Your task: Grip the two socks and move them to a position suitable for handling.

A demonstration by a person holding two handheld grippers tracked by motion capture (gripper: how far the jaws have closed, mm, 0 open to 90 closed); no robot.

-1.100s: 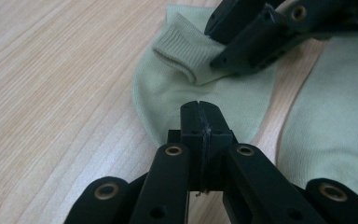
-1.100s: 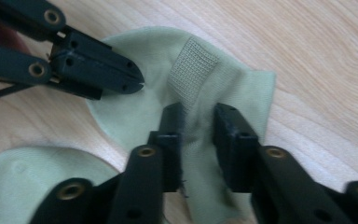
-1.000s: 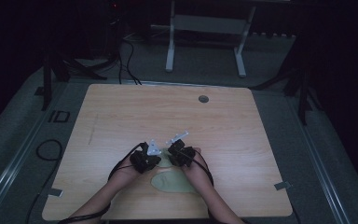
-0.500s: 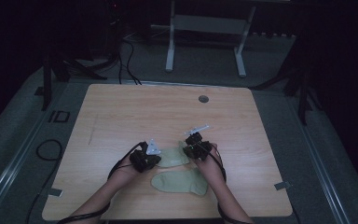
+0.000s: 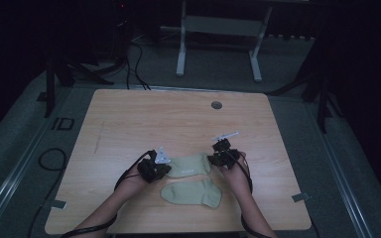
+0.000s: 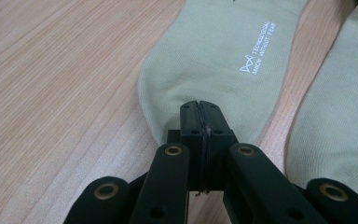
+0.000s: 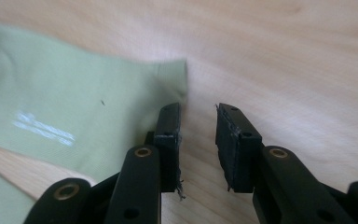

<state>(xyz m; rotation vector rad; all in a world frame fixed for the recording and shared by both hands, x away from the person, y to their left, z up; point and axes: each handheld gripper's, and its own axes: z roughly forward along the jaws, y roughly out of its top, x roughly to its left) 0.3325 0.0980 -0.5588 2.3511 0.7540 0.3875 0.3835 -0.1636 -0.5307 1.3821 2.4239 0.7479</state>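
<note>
L gripper [image 6: 199, 122] is clamped tight on the toe end of the upper sock [image 5: 190, 164], flat on the table [image 5: 129, 119] w/ the 2nd sock [image 5: 192, 193] just below. R gripper [image 7: 198, 140] has just been opening, jaws apart, nothing btwn them, beside the sock's other end.

On the wooden table [image 5: 129, 119], the left gripper [image 5: 155, 167] touches the end of the upper green sock [image 5: 191, 164] at its 9 o'clock, while the right gripper [image 5: 222, 154] sits at its 3 o'clock end. A second sock [image 5: 192, 193] lies at 6 o'clock, just beside the first.
</note>
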